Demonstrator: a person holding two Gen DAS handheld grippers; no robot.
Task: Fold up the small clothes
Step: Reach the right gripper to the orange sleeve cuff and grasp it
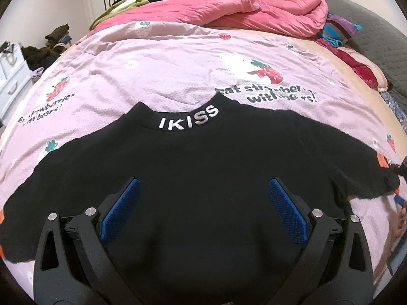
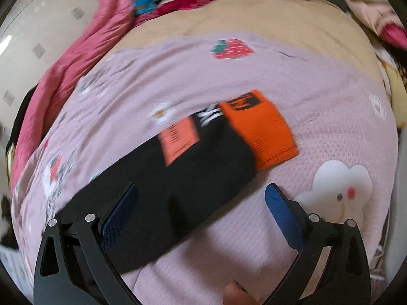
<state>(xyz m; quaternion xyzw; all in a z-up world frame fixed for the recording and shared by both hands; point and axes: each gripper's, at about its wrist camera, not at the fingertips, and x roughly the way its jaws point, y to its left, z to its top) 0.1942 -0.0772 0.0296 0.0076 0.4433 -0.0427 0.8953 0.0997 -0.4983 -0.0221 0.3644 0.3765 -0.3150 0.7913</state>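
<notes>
- On the strawberry-print quilt [image 1: 157, 76] a black sweater [image 1: 203, 157] was spread flat, collar away.
- The left gripper [image 1: 203, 185] was held wide above its body; the right gripper [image 2: 201, 193], equally wide, straddled the sleeve [image 2: 162, 178].
- Quilt fabric could be pinched along with the sleeve.

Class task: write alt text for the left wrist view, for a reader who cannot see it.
A black sweatshirt with "IKISS" on its collar lies flat on a pink strawberry-print bedsheet. The open left claw hovers over it; a pink quilt is bunched behind.
</notes>
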